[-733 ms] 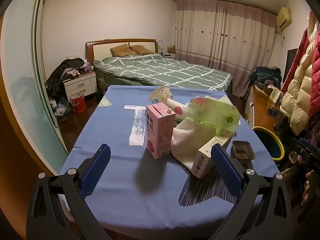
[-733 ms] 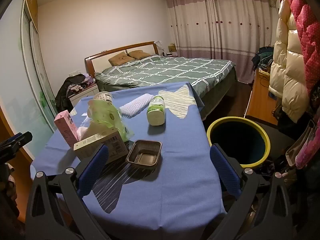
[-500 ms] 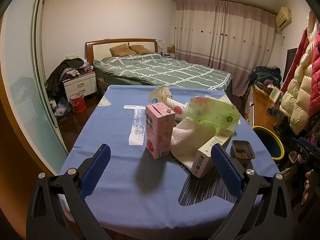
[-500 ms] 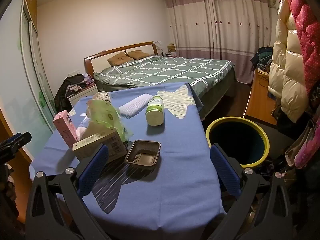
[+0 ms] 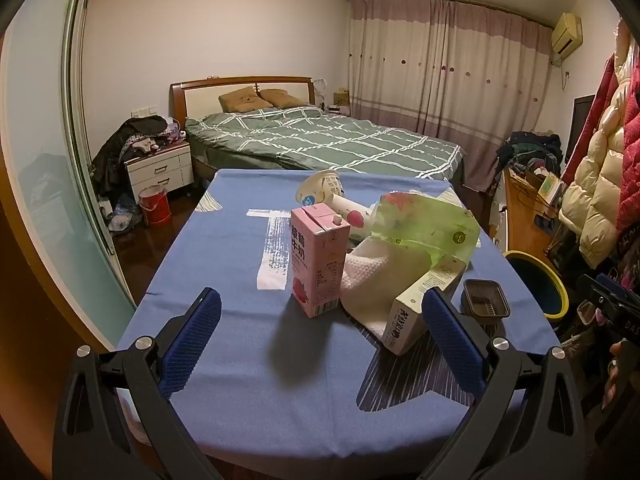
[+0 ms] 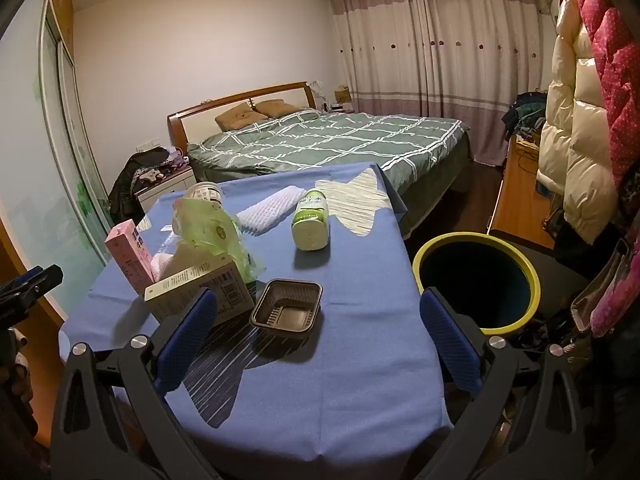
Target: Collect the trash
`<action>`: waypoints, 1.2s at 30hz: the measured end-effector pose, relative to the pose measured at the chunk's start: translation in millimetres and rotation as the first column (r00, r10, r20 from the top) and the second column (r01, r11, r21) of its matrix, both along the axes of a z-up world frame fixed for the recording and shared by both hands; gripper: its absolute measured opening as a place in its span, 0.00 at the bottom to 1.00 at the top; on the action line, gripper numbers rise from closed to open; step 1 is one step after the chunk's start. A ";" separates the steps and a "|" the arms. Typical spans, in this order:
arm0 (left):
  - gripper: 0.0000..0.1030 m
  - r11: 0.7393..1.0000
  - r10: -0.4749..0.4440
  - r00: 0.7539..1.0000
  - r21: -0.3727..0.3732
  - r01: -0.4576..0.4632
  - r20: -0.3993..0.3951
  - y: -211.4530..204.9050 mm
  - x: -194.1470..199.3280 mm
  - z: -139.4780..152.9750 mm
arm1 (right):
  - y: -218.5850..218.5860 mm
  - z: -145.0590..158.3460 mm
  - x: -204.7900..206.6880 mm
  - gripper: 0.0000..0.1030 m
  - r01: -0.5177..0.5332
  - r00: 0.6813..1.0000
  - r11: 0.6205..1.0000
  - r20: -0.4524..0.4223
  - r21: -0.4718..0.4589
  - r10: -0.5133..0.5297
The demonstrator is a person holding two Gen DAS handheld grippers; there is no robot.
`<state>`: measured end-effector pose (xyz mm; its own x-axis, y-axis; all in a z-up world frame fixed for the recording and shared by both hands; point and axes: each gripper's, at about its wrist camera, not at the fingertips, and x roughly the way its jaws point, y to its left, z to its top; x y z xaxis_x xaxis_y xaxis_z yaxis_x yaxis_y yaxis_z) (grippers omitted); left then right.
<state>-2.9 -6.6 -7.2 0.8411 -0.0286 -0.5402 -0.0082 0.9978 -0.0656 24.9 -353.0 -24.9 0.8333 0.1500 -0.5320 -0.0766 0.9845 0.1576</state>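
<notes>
Trash lies on a table under a blue cloth [image 5: 224,264]: an upright pink milk carton [image 5: 318,260] [image 6: 130,254], a white paper towel [image 5: 380,276], a cardboard box [image 5: 420,304] [image 6: 200,294], a green plastic bag [image 5: 424,228] [image 6: 212,232], a dark plastic tray [image 5: 485,303] [image 6: 286,314], a paper cup [image 5: 322,192] and a green-capped bottle [image 6: 311,220]. My left gripper [image 5: 320,340] is open above the near table edge, short of the carton. My right gripper [image 6: 318,338] is open, just behind the tray. A yellow-rimmed bin [image 6: 478,280] [image 5: 536,284] stands on the floor to the right.
A white textured pad [image 6: 268,208] lies at the far side of the table. Behind it is a bed with a green quilt [image 5: 320,140]. Coats [image 6: 580,120] hang at the right, and a sliding glass door [image 5: 36,160] runs along the left.
The right wrist view has drifted slightly, so the table objects sit a little further left in it. The left gripper has not visibly moved. Both stay open.
</notes>
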 end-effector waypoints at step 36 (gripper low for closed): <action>0.96 1.000 0.019 0.998 -0.018 -0.020 -0.058 27.5 29.8 -21.8 | 81.0 -10.9 106.2 0.94 -0.172 0.985 0.985 -0.034 -0.014 0.172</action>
